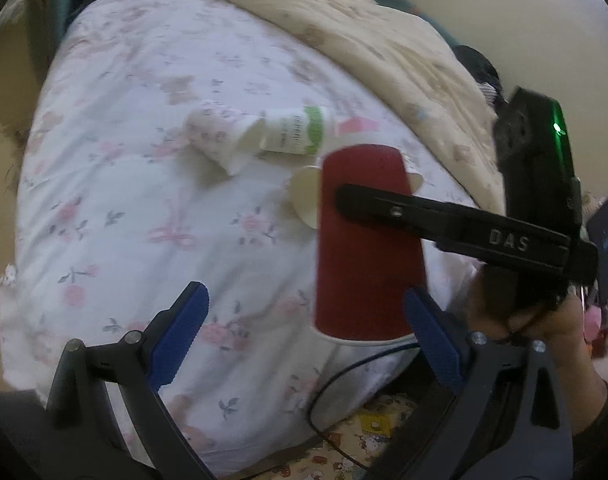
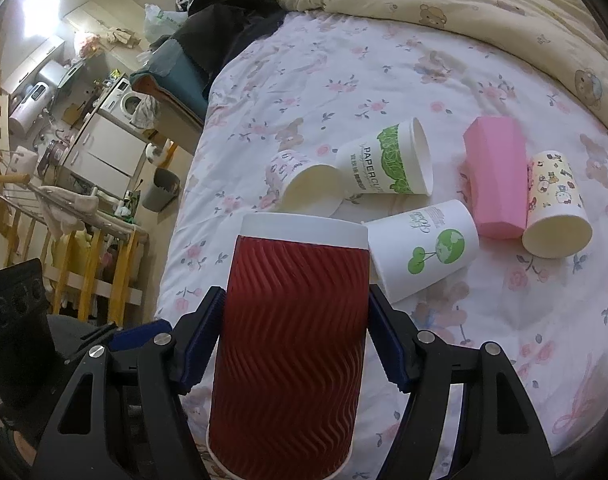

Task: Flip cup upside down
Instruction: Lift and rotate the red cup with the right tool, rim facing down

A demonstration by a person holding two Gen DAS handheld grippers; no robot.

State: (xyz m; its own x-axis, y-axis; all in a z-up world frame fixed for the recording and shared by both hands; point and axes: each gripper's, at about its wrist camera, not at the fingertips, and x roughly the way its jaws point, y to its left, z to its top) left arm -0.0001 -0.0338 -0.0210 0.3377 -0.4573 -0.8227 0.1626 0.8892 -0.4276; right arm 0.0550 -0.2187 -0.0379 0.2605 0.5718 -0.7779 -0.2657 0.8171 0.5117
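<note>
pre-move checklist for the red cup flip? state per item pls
1. Right gripper shut on red cup, pads on both sides: ok.
2. Cup orientation: in the left view, narrow end up and rim down on the red cup; looks inverted: ok.
3. Left gripper open, holding nothing: ok.
4. Bed in front of the cup: green cup lies close: not ok.
5. Cup off the bed or touching: cannot tell.
</note>
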